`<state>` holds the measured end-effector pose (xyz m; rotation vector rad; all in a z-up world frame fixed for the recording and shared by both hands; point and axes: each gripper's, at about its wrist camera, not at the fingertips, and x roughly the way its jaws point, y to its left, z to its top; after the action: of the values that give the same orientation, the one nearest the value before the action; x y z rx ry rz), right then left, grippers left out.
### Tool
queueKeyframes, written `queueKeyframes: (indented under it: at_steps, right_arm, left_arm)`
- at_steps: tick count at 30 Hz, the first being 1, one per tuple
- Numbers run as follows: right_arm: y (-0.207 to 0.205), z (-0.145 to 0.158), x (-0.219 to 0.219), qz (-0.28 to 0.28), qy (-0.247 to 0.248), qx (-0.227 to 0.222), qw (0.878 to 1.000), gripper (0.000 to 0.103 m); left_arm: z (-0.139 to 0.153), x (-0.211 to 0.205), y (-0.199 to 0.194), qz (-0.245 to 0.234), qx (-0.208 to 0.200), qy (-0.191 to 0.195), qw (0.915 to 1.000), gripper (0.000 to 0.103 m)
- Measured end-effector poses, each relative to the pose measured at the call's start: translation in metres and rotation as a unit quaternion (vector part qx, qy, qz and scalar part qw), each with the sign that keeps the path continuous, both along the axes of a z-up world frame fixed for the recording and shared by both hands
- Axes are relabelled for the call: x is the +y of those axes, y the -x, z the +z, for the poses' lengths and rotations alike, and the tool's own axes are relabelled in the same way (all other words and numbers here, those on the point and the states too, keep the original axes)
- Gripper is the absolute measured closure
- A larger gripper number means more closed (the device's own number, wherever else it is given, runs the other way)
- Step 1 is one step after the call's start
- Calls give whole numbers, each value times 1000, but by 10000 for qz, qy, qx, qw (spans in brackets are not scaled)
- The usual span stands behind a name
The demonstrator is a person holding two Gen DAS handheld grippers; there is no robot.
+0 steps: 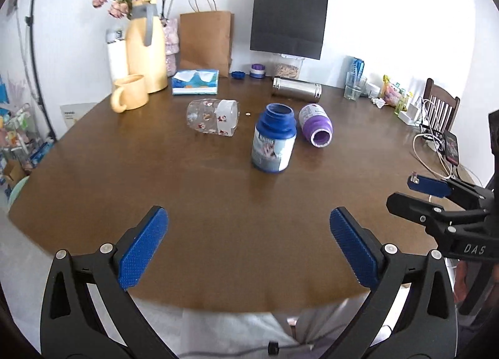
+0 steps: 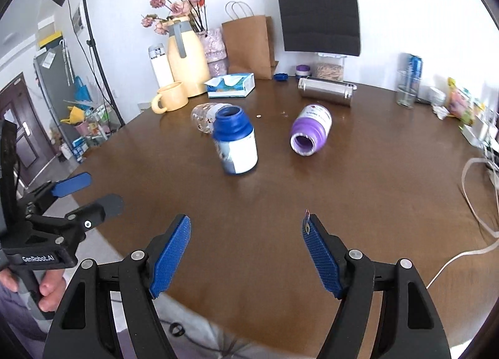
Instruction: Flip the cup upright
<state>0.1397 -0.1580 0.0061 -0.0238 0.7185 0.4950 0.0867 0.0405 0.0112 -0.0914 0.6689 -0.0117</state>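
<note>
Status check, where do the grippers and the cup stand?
Left gripper open, right gripper open, both empty. Clear cup on its side, untouched. Blue jar partly blocks it from the right.

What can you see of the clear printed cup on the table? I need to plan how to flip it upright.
The clear cup looks like transparent glass or plastic, printed with small red-and-white figures and a white band near its open end. It lies on its side on the brown table, mouth facing right in the left wrist view, left of the upright blue jar. Only the table appears to touch it. In the right wrist view the jar partly hides it. Neither gripper is near it.
</note>
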Motion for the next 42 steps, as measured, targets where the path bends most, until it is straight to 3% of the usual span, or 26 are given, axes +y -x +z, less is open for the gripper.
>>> queueKeyframes:
  at_steps: [8, 11, 17, 42]
  right_arm:
    - [83, 1, -12, -283, -65, -111, 9995, 24]
    - [106, -2, -12, -409, -166, -189, 9988, 17]
    - [111, -3, -11, -509, -337, -145, 9980, 17]
    - [115, -6, -10, -519, -281, -198, 9981, 17]
  left_arm:
    - [6, -14, 76, 111, -161, -278, 9994, 0]
    - [-4, -17, 92, 210, -9, -271, 9994, 0]
    - [-6, -12, 98, 227, 52, -285, 9993, 0]
    - [0, -17, 104, 259, -76, -373, 9989, 0]
